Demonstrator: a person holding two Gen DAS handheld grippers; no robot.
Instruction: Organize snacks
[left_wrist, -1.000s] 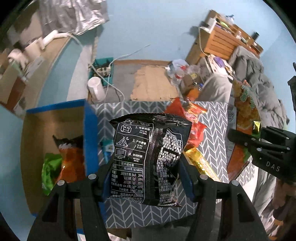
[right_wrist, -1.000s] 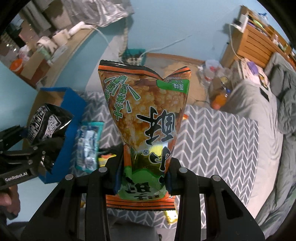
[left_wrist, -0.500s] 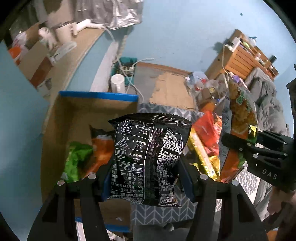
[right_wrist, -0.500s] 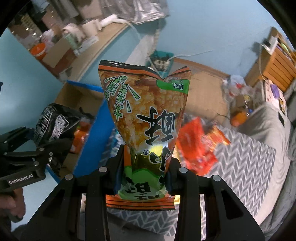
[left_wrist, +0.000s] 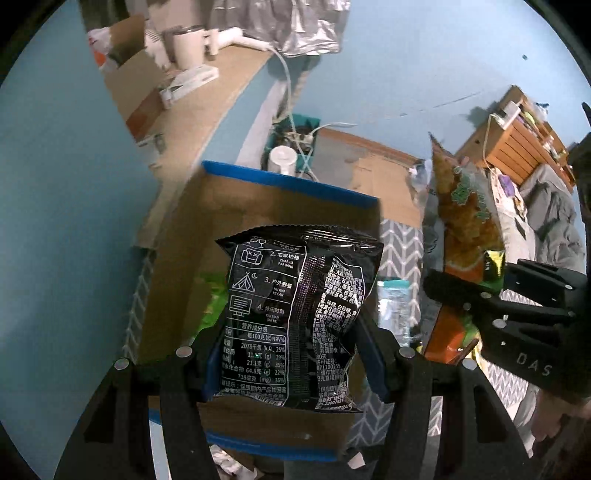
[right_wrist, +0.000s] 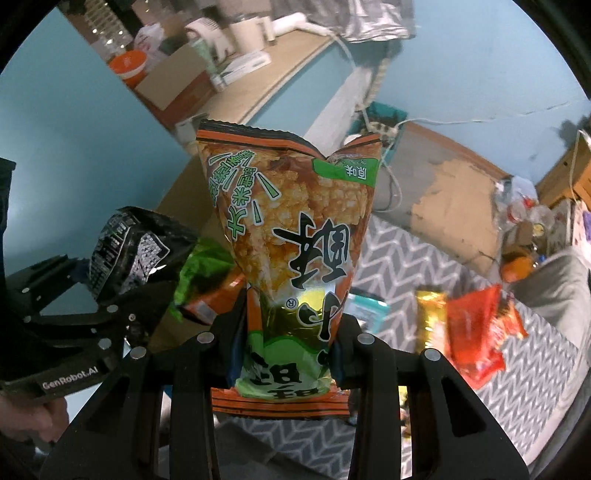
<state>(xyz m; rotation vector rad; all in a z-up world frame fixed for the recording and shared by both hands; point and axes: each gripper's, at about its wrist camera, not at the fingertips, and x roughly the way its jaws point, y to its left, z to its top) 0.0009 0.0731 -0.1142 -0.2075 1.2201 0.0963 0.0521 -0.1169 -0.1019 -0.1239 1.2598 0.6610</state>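
Dim, bluish room light, strong fisheye bending and black corners in both views, glare on the orange snack bag, motion blur smearing the red packets.

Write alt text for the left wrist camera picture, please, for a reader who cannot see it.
A black snack bag printed with white text is clamped upright in the left gripper, above an open cardboard box with blue edges. At right, the right gripper holds an orange and green snack bag over a grey chevron cloth.

A glossy black snack packet carries white print. The crinkly rice-cracker bag is orange with green bands. The brown cardboard box has blue edging; the cloth shows a grey-and-white chevron pattern.
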